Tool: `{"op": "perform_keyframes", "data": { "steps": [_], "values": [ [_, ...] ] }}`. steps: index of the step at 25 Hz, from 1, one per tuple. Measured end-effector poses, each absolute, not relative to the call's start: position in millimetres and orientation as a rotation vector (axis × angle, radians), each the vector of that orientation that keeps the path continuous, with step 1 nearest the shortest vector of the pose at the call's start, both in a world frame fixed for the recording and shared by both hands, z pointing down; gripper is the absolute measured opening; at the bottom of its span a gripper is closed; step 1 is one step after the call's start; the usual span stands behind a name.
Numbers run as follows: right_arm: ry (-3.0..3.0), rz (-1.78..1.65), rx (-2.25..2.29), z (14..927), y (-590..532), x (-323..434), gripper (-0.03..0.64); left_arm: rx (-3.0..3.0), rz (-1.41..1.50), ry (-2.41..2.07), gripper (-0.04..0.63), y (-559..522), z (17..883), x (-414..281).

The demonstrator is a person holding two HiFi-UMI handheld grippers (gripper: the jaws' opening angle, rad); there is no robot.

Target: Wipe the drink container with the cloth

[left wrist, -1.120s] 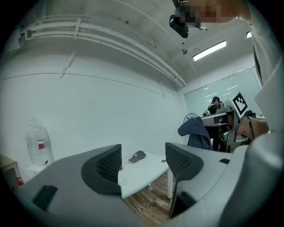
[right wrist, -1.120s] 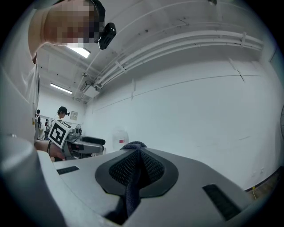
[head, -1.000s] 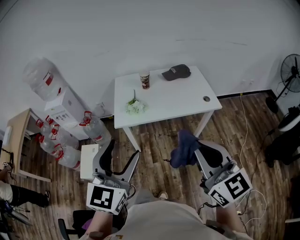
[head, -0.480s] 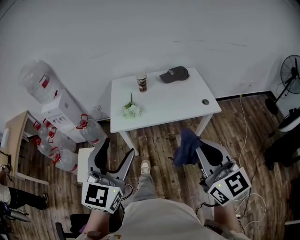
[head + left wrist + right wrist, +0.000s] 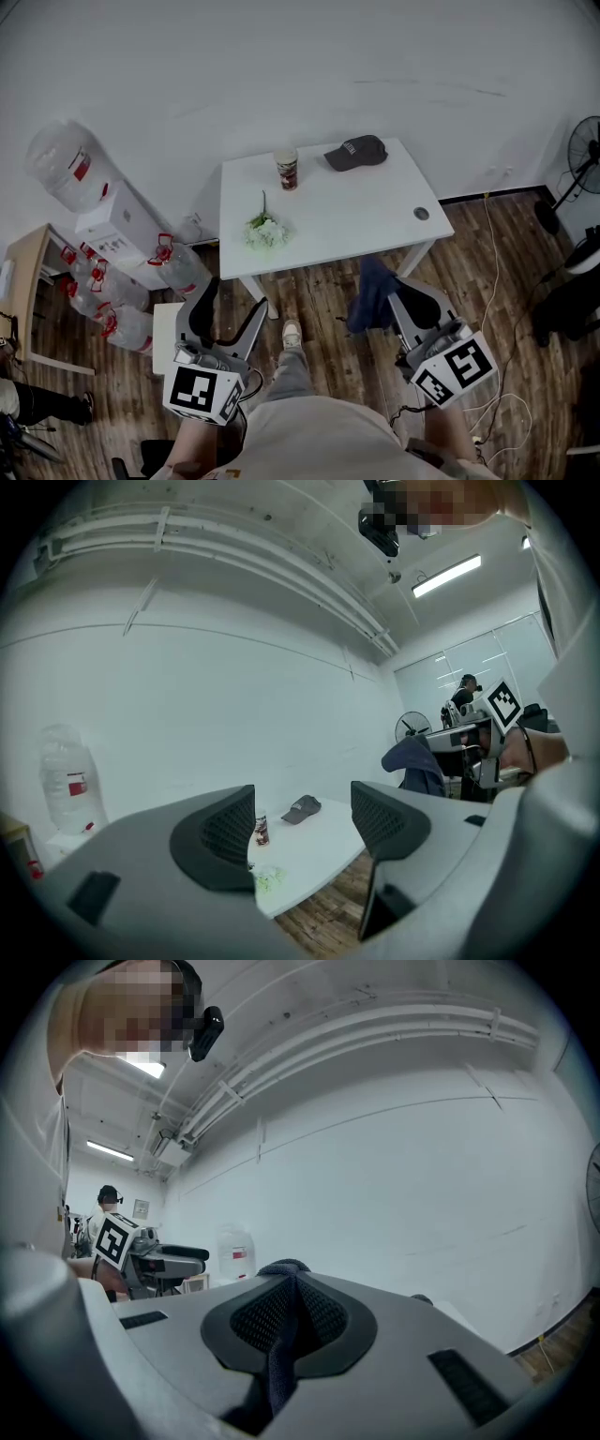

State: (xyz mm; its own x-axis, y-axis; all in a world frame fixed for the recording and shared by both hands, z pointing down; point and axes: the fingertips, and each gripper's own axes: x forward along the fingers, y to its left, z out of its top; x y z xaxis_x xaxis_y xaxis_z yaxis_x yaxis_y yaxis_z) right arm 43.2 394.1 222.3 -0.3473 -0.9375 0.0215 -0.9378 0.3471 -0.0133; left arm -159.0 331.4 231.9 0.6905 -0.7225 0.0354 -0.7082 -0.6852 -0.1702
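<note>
The drink container (image 5: 287, 169), a small cup with a dark band, stands upright near the far edge of the white table (image 5: 375, 220); it also shows between the left jaws (image 5: 262, 830), far off. My left gripper (image 5: 234, 305) hangs over the floor in front of the table, open and empty (image 5: 300, 822). My right gripper (image 5: 394, 292) is shut on a dark blue cloth (image 5: 372, 295) that droops from its jaws near the table's front edge. The cloth (image 5: 279, 1358) is pinched between the right pads.
A dark cap (image 5: 356, 152), a small bunch of flowers (image 5: 265, 232) and a small round object (image 5: 421, 214) lie on the table. A water dispenser (image 5: 122, 220) and several water bottles (image 5: 103, 291) stand at left, a fan (image 5: 586, 150) at right. A foot (image 5: 292, 333) is on the wood floor.
The person has stepped forward, one foot now ahead, so the table sits slightly closer. Both grippers keep their pose; the cloth stays gripped.
</note>
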Motion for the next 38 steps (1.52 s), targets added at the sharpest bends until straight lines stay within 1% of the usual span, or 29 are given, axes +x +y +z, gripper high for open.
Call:
{"op": "perform_keyframes", "data": {
  "steps": [13, 22, 27, 32, 38],
  "values": [
    [-2.469, 0.152, 1.818, 221.8, 233.3, 51.9, 0.037, -2.889, -0.255, 1.021, 0.321, 159.8, 248.8, -126.1],
    [-2.351, 0.23, 1.914, 228.7, 120.2, 73.7, 0.037, -2.914, -0.388, 0.922, 0.321, 27.6, 279.8, -110.9],
    [-2.317, 0.253, 1.905, 236.2, 63.3, 72.8, 0.037, -2.923, -0.442, 0.851, 0.323, -27.8, 299.4, -101.1],
    [-2.314, 0.268, 1.879, 242.8, 10.8, 68.3, 0.037, -2.944, -0.475, 0.817, 0.354, -73.5, 322.6, -90.1],
    [-2.335, 0.281, 1.831, 250.1, -36.3, 66.4, 0.037, -2.958, -0.524, 0.812, 0.368, -113.9, 347.9, -76.8]
  ]
}}
